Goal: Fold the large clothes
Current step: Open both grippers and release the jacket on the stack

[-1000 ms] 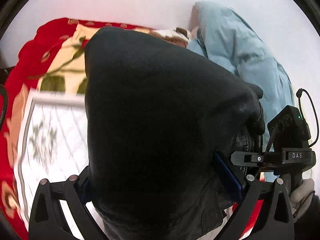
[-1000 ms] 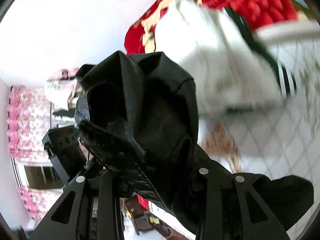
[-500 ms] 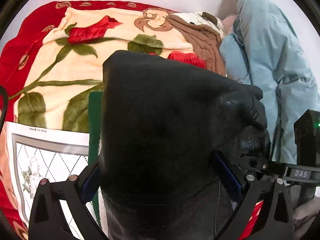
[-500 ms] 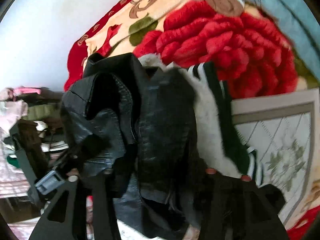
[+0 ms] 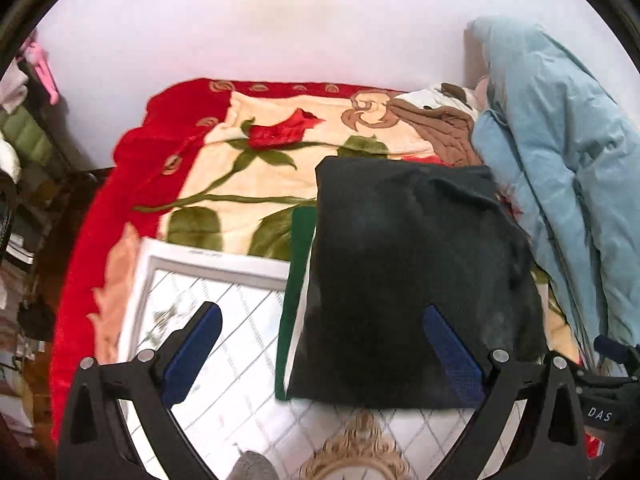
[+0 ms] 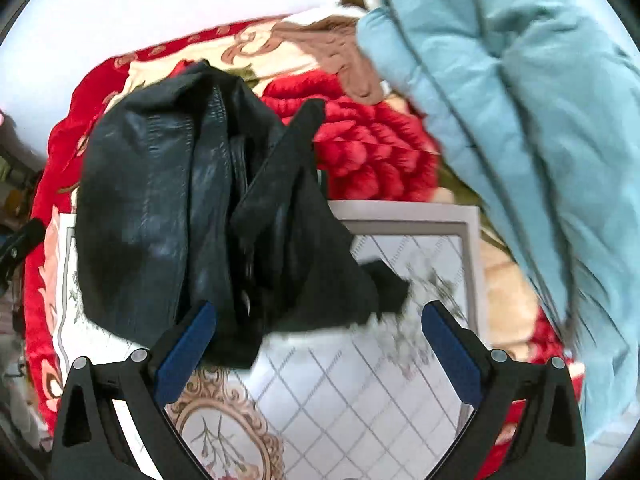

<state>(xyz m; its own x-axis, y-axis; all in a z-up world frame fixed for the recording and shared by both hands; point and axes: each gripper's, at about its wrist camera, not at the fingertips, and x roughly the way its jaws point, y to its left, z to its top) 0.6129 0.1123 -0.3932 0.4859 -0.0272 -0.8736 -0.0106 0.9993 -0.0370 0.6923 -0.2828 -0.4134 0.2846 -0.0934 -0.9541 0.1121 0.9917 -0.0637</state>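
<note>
A black leather jacket (image 5: 408, 280) lies folded on the bed, on top of a green and white garment (image 5: 296, 272). In the right wrist view the jacket (image 6: 168, 208) shows as a bunched dark bundle with a loose flap to its right. My left gripper (image 5: 320, 332) is open and empty, its blue pads wide apart just in front of the jacket's near edge. My right gripper (image 6: 316, 332) is open and empty too, with the jacket's lower edge between and beyond its pads, not held.
A white patterned cloth (image 5: 224, 320) covers the near part of the bed over a red rose blanket (image 5: 256, 160). A light blue padded coat (image 5: 568, 152) is heaped at the right, a brown garment (image 5: 448, 128) behind. Clutter stands off the bed's left side.
Both grippers were shut on the black jacket, carrying it over the bed. Now it lies on the bed, both grippers have opened and pulled back from it.
</note>
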